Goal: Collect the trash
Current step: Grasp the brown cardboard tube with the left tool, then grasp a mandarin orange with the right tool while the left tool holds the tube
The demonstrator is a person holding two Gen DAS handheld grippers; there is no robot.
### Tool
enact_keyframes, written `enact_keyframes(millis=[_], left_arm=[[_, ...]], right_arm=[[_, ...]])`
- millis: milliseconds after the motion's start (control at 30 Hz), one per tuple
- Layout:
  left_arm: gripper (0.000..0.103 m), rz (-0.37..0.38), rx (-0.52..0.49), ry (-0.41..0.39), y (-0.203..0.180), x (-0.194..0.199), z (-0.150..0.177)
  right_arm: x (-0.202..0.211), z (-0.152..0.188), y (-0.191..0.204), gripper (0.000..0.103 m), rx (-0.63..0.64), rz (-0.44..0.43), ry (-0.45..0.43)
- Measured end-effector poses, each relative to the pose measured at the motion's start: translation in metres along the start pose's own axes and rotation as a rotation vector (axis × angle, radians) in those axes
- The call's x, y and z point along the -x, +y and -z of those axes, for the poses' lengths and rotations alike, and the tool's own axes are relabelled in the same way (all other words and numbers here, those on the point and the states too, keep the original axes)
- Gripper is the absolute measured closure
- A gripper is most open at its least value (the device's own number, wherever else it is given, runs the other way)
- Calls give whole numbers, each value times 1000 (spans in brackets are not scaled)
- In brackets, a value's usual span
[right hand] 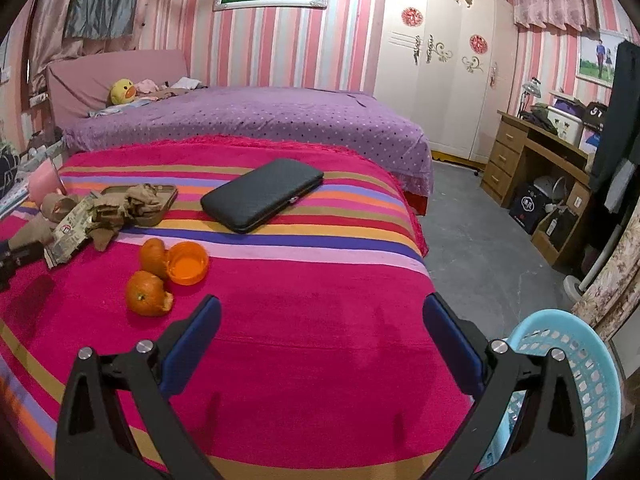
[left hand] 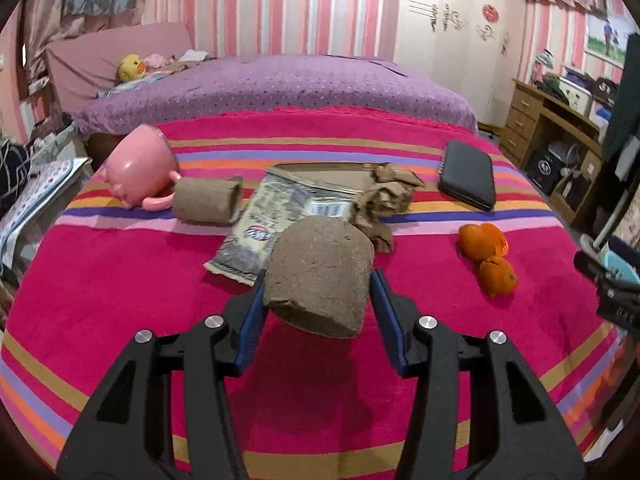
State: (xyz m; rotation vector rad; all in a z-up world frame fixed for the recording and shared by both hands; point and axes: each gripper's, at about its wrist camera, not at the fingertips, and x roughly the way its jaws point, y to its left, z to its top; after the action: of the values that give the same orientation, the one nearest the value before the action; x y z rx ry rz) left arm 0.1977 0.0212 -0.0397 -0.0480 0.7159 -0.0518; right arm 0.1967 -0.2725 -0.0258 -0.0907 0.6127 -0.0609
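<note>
At the left of the left-wrist frame a pink cup (left hand: 138, 164) is lying beside a cardboard tube (left hand: 208, 200), with a wrapper (left hand: 256, 232) and crumpled paper (left hand: 380, 204) toward the centre. At bottom centre the left gripper (left hand: 318, 280) is clamping a second tube, the roll (left hand: 320, 276), lifted above the blanket (left hand: 120, 280); its long axis is running toward the camera, open end pointing down and near. This looks like the carry step: next, swing it to the basket (right hand: 592, 380), bottom right in the right-wrist frame. The right gripper (right hand: 322, 332) is hanging wide apart, empty, near orange peels (right hand: 160, 276).
</note>
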Motion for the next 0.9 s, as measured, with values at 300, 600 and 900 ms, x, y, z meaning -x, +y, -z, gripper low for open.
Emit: enact_keyframes(millis=[300,600,900], left_arm=[[54,-30,41,4,28,4,3],[54,-56,86,8,47,1,1],[54,-65,87,5,48,1,0]], right_arm=[[-4,-1,31,5,1,-66,23],[-17,-3,62,5,2,-139,69],[-39,-3,95,42,69,-223,168]])
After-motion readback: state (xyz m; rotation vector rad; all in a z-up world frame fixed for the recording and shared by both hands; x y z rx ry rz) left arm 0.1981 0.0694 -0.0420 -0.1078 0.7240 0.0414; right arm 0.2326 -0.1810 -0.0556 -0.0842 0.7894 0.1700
